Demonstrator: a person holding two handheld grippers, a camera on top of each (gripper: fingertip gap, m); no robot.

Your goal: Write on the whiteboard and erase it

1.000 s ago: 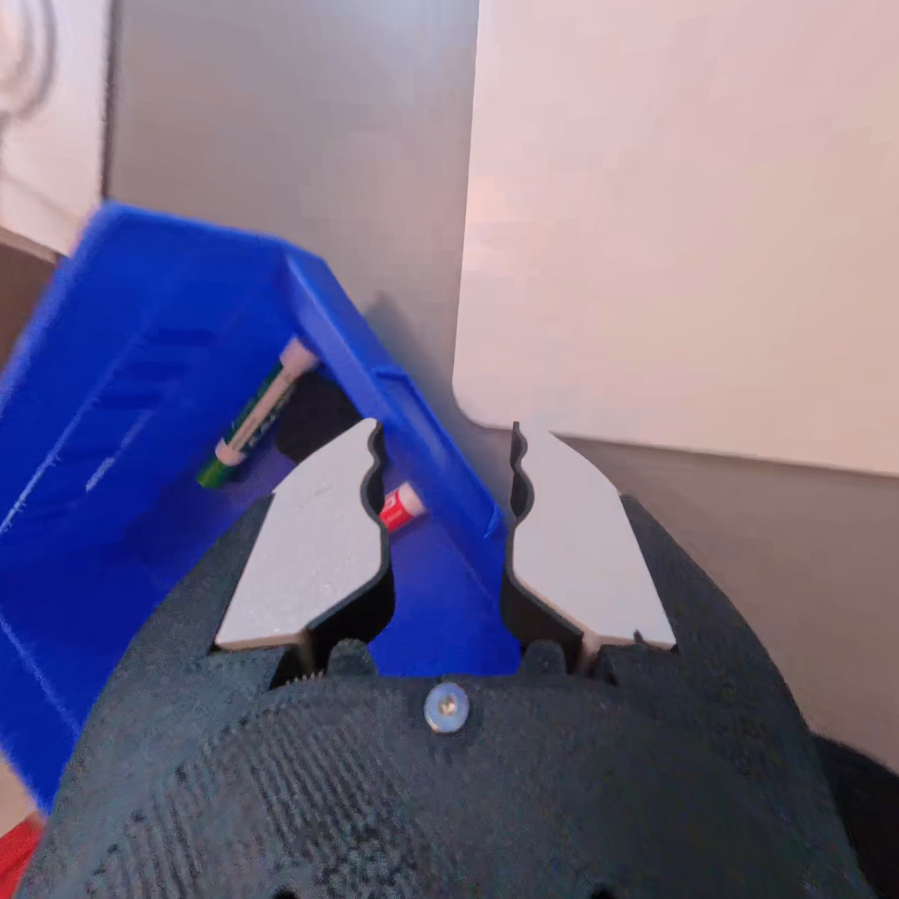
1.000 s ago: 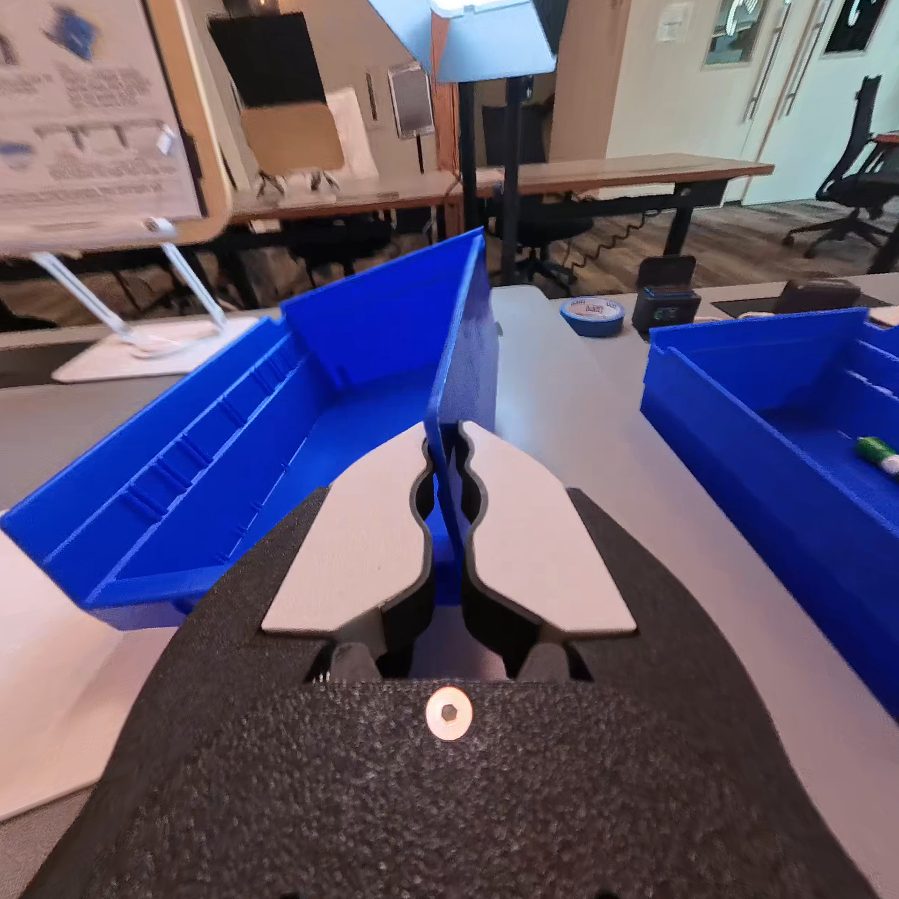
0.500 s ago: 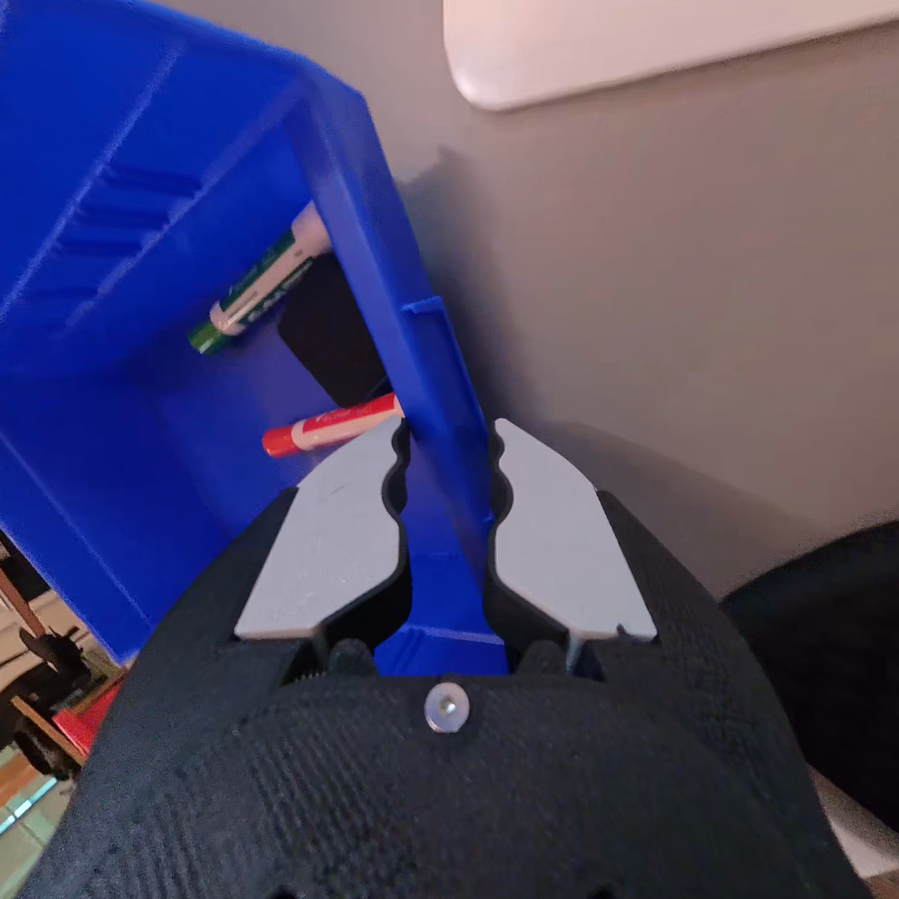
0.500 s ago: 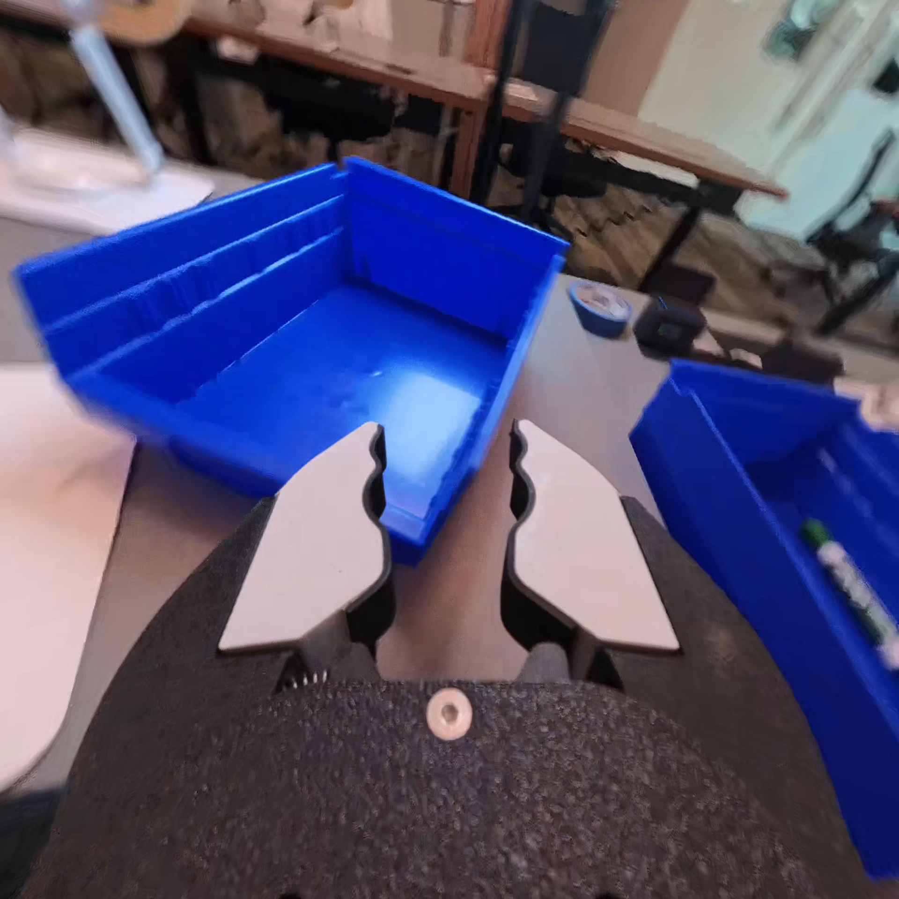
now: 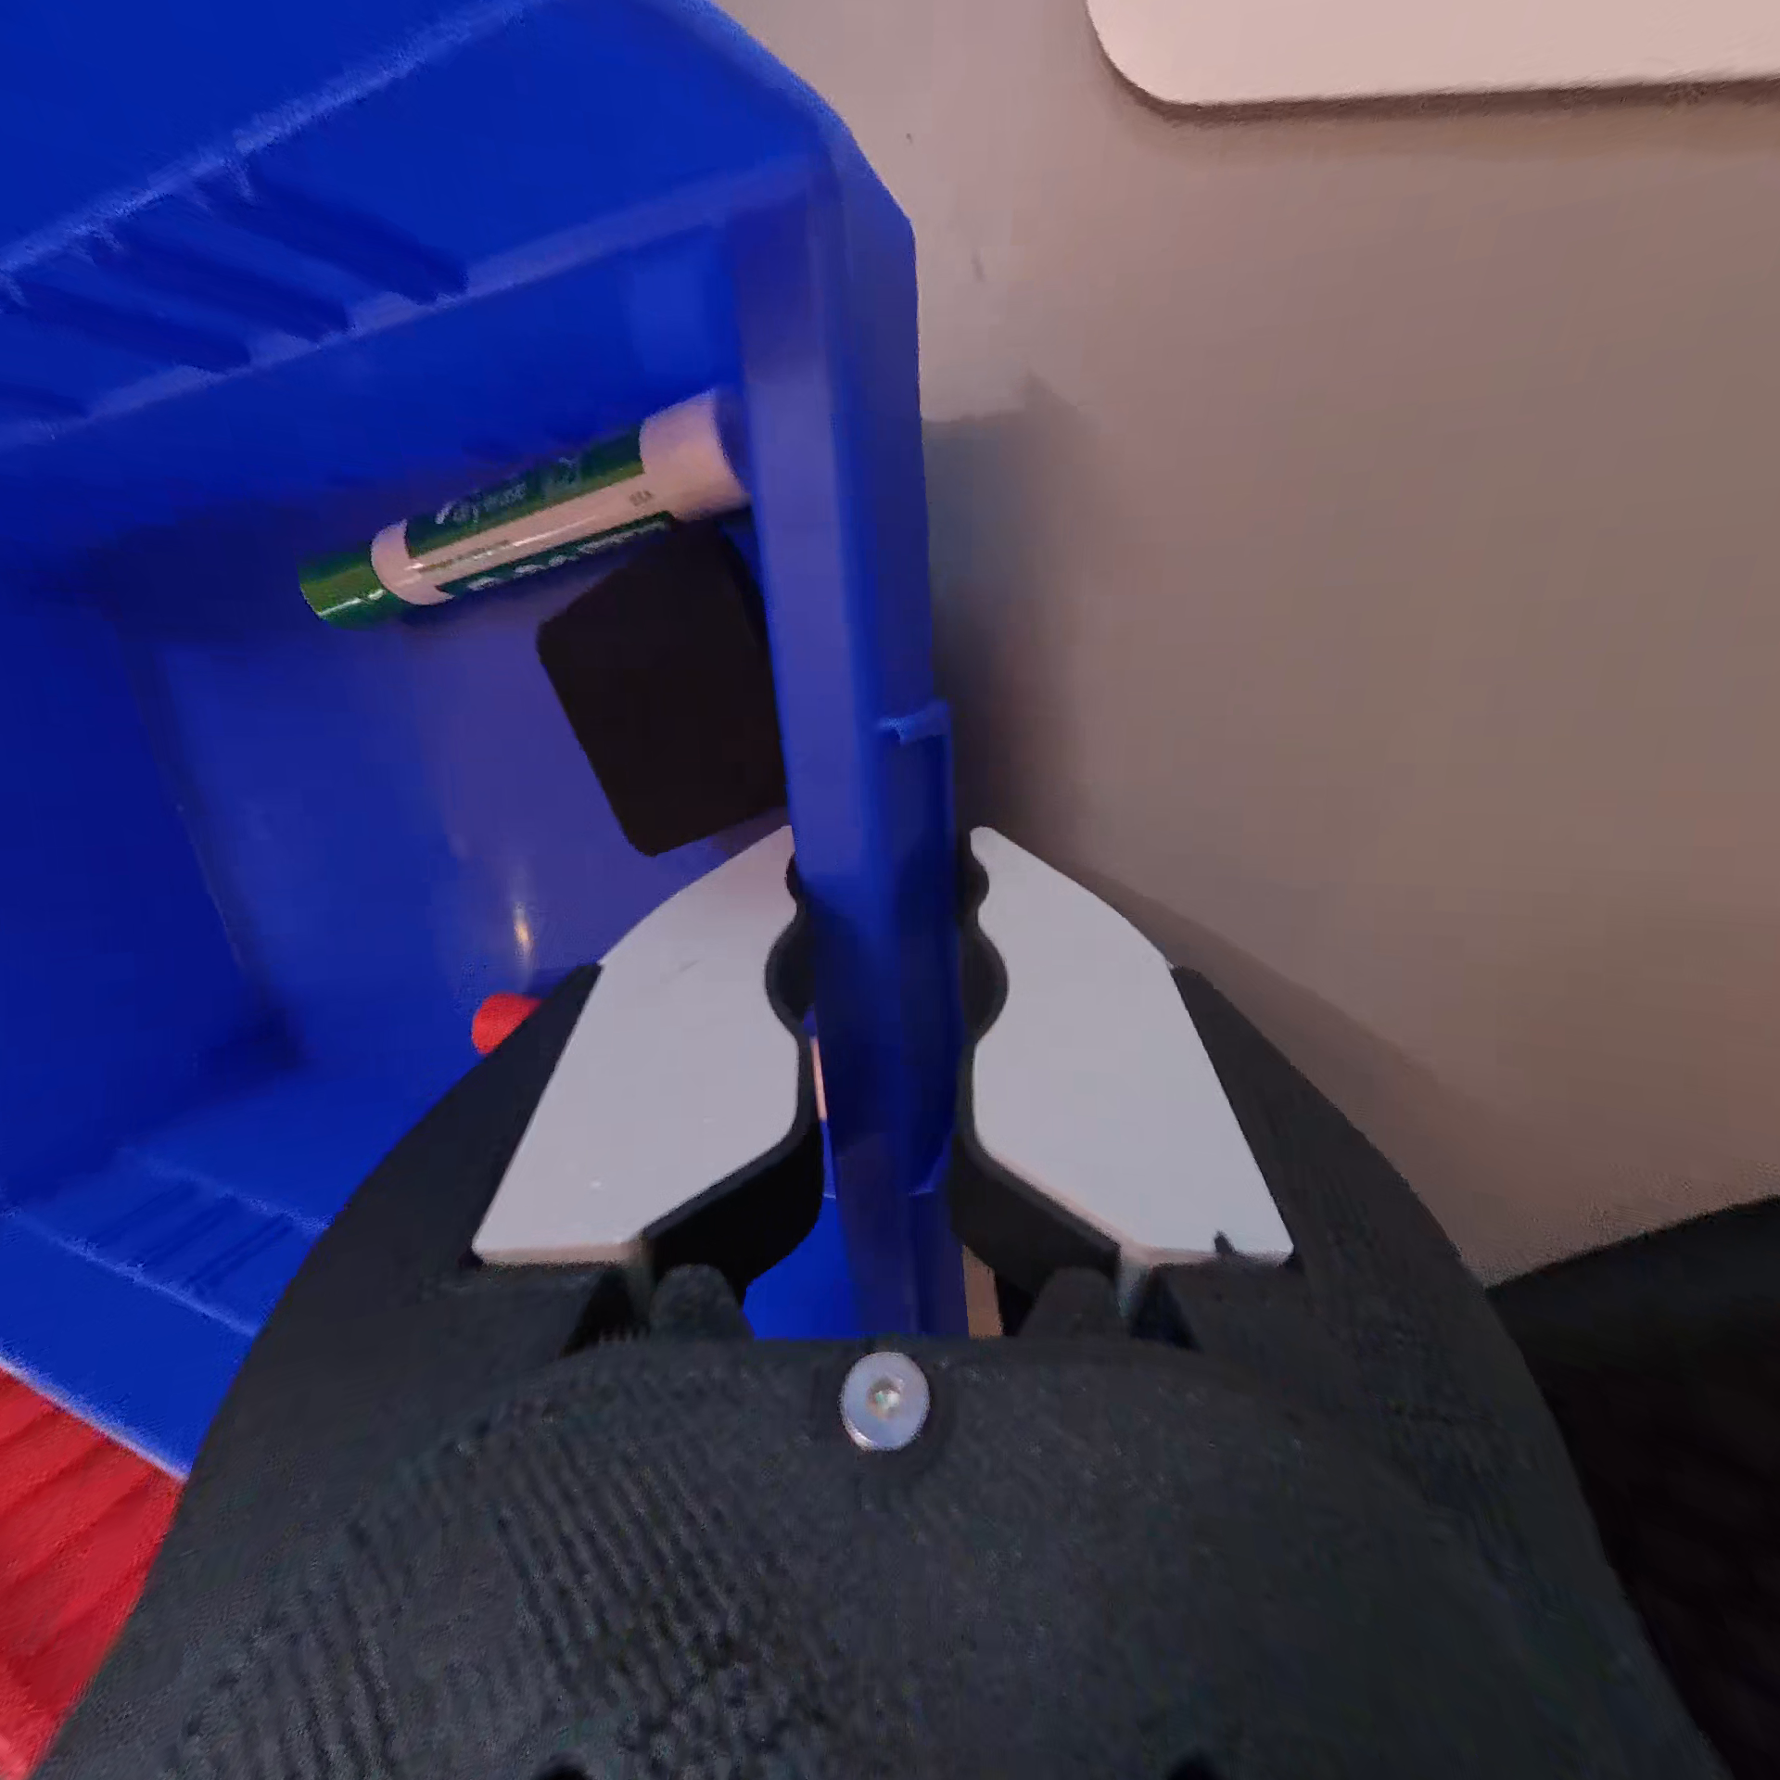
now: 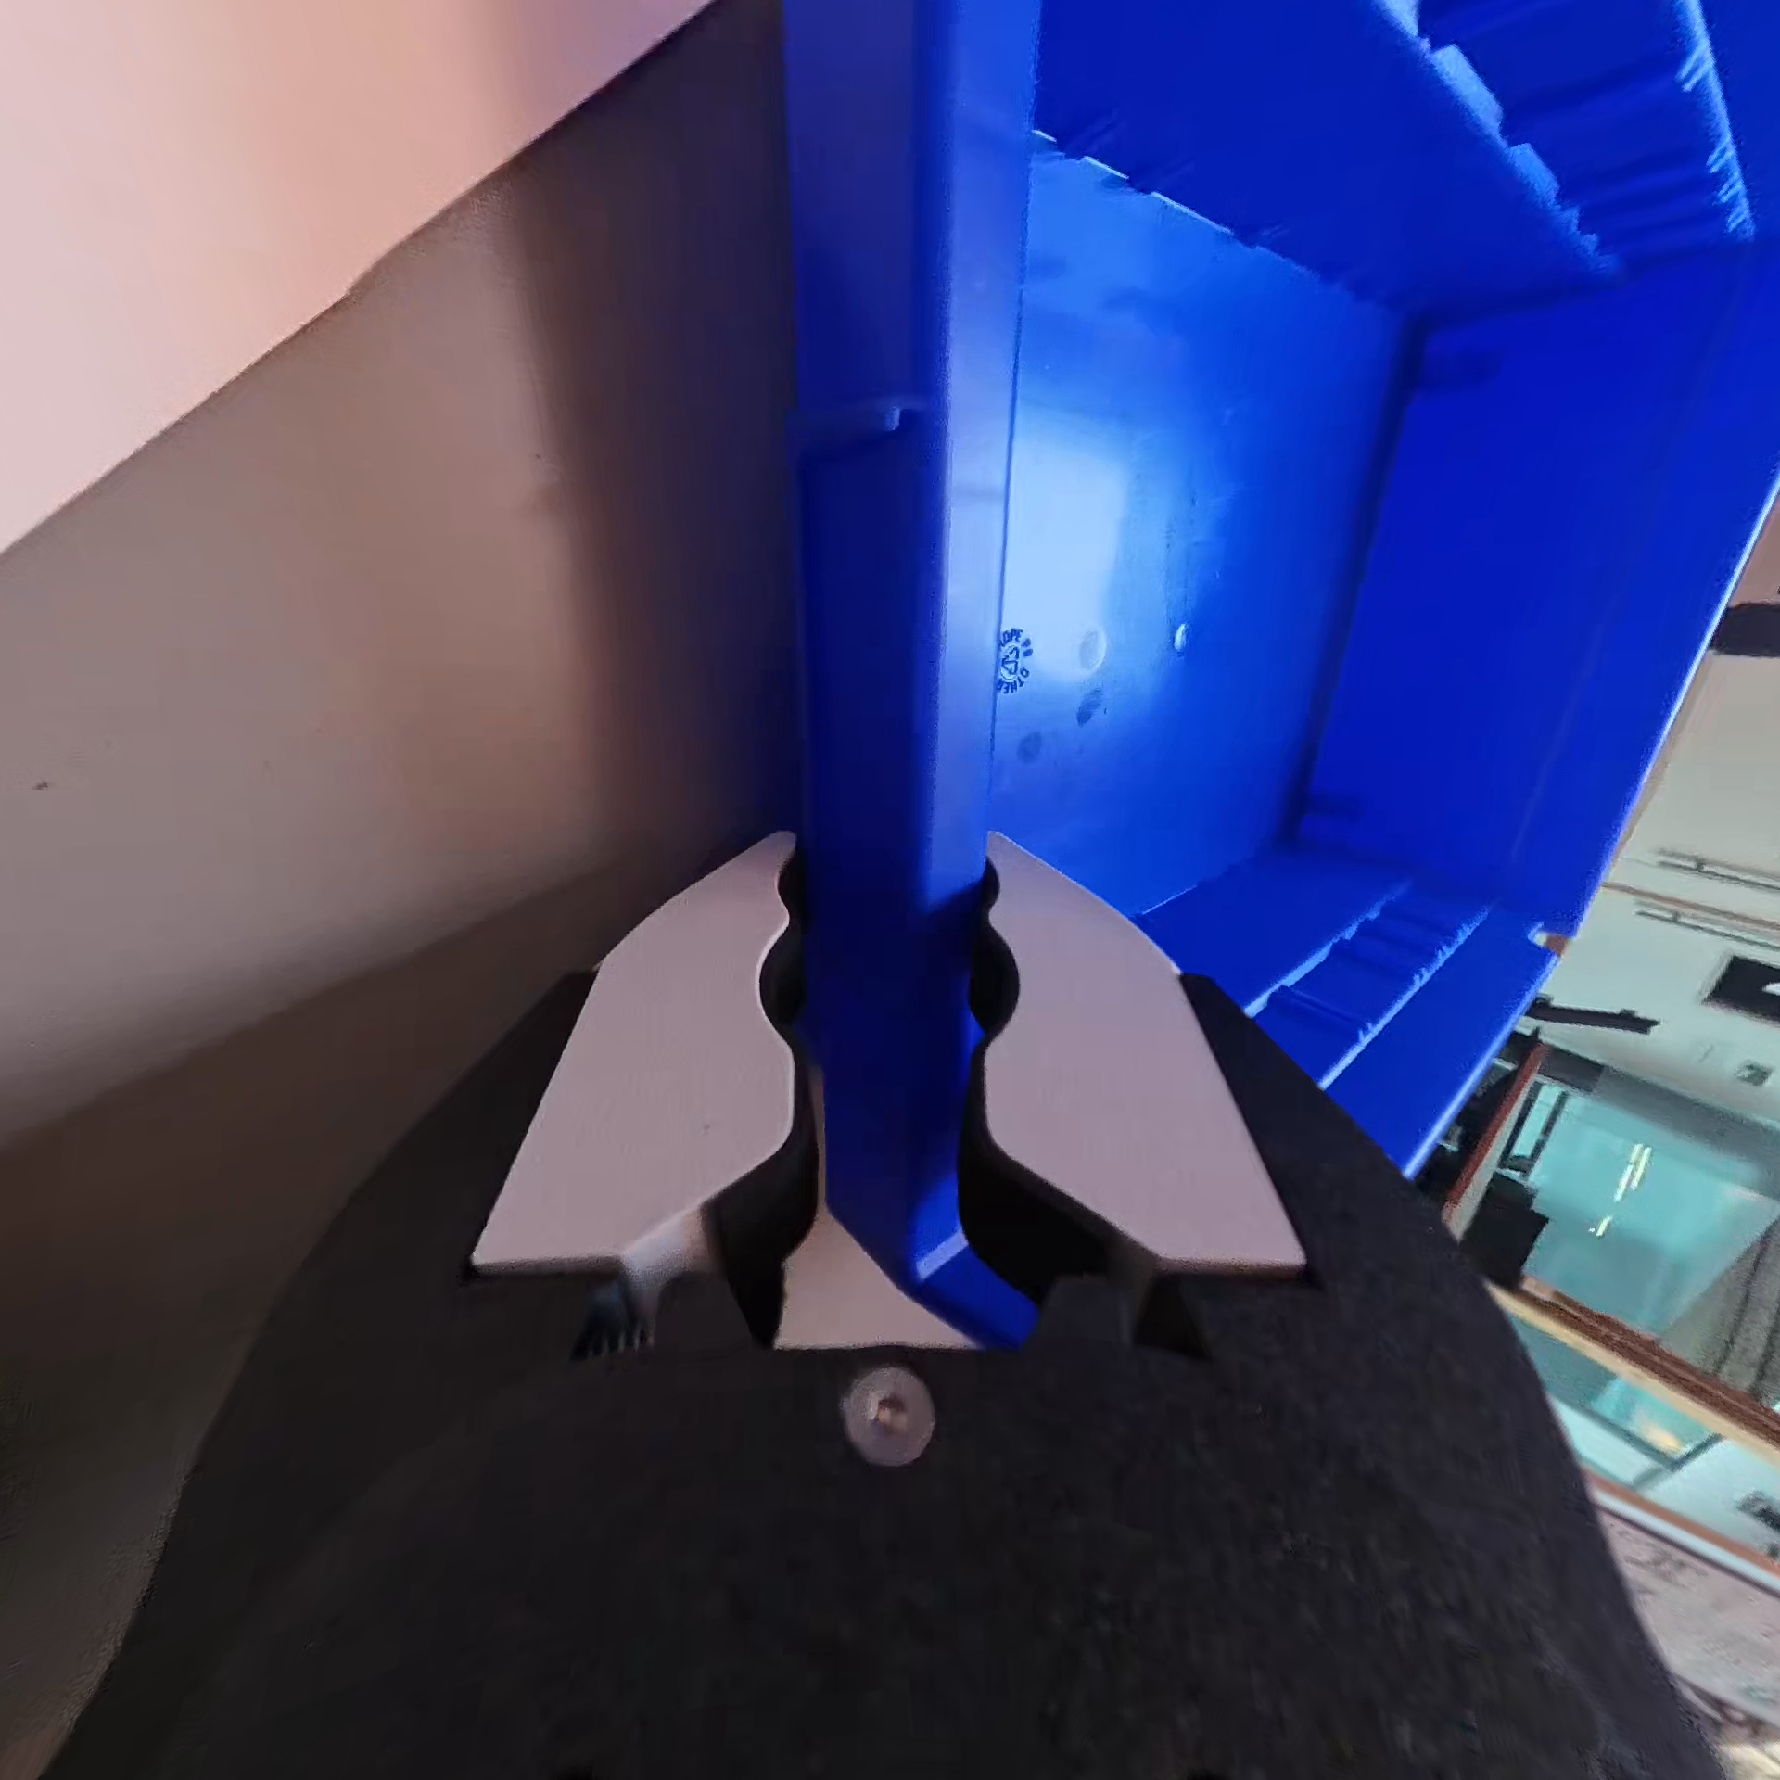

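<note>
My left gripper [image 5: 881, 872] had its two pale grey fingers [image 5: 674, 1060] closed on the side wall of a blue plastic storage bin [image 5: 848, 597], the wall running up between them and touched on both sides. Inside that bin lay a green-capped whiteboard marker with a white barrel [image 5: 525, 525], its far end against the gripped wall, and just beside it a black rectangular eraser block [image 5: 665, 703], also close to that wall. The red end of a second marker [image 5: 501, 1023] peeked out at the edge of my left finger, the rest hidden. Past the bin the grey table [image 5: 1348, 578] was in view, and the rounded corner of the white whiteboard [image 5: 1445, 48] lay flat on it at the top of the left wrist view, well apart from the bin. A red ribbed surface [image 5: 67, 1541] showed at the lower left; I could not tell what it was.

My right gripper [image 6: 891, 872] was likewise clamped on the side wall of another blue plastic bin [image 6: 896, 482], fingers [image 6: 1108, 1108] pressing it from either side. What I could see of that bin's interior [image 6: 1204, 578] held nothing. To the left of it the whiteboard's pale surface [image 6: 241, 144] filled the upper corner over the grey table [image 6: 385, 674]. Blurred room furniture showed at the right edge.
</note>
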